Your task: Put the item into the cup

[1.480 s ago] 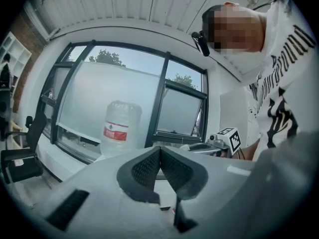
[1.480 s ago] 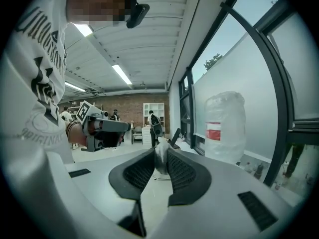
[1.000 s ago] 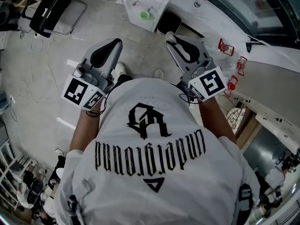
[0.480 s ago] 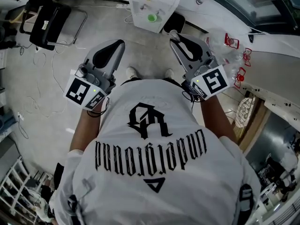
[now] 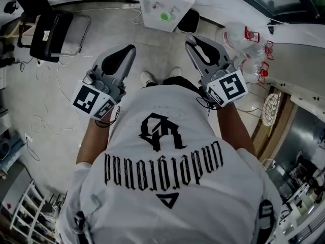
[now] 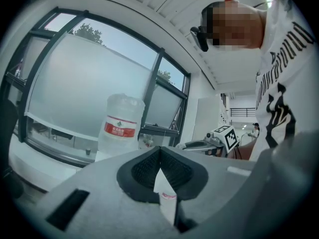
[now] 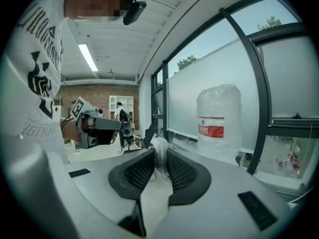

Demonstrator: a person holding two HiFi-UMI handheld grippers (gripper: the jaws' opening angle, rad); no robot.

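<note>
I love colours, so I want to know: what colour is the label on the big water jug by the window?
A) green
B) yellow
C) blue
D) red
D: the big water jug wears a red label, plain in both gripper views.

Head view looks down — gripper views forward, sharing the window [image 6: 89, 83].

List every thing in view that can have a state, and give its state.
left gripper, shut on a white pink-banded item
right gripper, shut on crumpled clear plastic
water jug, upright by the window
</note>
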